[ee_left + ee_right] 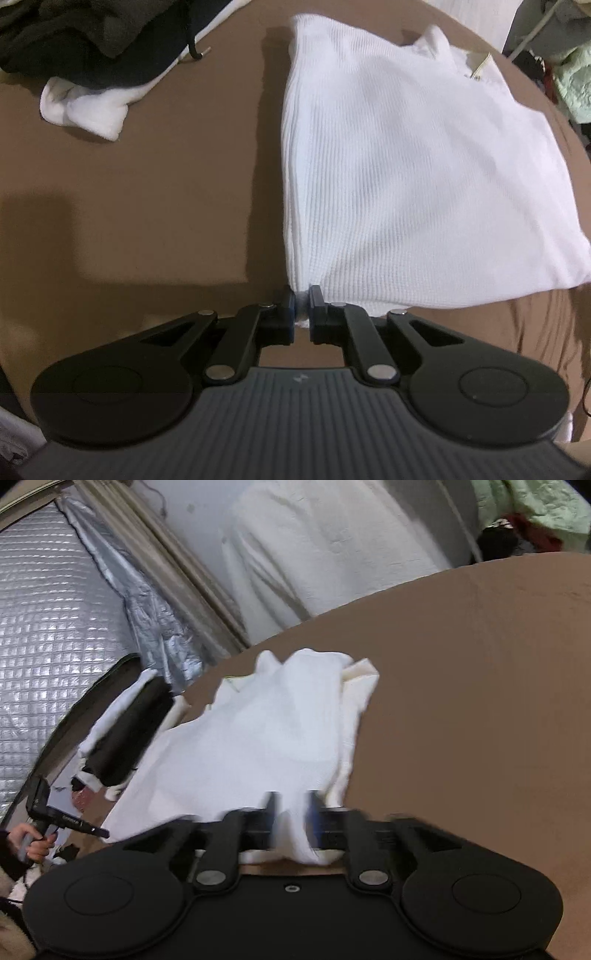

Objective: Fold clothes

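A white waffle-knit garment lies folded on the brown bed sheet. In the left wrist view my left gripper is shut on the garment's near left corner, with a pinch of white cloth between its pads. In the right wrist view the same garment spreads away from me. My right gripper is blurred; its jaws stand apart with a fold of the white cloth lying loosely between them. At the left edge of that view a hand holds the other gripper by the garment's far edge.
A pile of dark clothes over a white cloth sits at the bed's far left, also seen as dark and white clothes. Silver quilted sheeting and a curtain stand behind. Green fabric lies beyond the bed.
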`<act>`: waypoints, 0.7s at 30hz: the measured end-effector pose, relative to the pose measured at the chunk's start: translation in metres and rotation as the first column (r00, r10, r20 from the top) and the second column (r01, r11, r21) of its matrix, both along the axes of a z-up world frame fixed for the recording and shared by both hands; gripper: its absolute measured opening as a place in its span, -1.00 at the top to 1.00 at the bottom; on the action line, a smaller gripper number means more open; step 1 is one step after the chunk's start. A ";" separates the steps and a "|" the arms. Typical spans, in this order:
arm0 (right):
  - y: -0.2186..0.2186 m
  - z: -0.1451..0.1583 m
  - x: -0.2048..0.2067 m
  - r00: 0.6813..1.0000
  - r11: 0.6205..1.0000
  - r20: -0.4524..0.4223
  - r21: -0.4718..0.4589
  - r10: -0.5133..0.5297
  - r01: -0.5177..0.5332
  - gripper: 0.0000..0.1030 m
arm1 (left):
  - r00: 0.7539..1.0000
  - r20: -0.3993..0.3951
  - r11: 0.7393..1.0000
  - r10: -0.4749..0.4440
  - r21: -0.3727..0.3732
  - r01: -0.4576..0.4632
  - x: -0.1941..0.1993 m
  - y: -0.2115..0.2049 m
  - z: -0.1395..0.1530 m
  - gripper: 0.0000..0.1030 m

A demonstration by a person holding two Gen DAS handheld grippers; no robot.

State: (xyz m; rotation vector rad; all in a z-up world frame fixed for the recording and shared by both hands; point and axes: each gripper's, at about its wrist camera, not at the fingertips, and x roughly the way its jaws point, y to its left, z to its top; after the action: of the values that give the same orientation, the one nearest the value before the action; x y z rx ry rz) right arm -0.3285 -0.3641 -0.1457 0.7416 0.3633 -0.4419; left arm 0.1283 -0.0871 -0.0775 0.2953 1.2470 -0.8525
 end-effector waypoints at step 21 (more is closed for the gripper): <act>-0.020 0.019 0.021 0.981 0.986 -0.106 -0.003 0.164 -0.166 0.25 | 0.943 0.325 0.977 -0.074 0.215 0.003 -0.015 -0.030 0.033 0.56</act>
State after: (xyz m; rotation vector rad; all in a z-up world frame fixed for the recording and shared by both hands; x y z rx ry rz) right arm -0.3077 -0.3838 -0.1263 0.6717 0.5167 -0.3267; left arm 0.1135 -0.1173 -0.0445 0.6127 1.0170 -0.6692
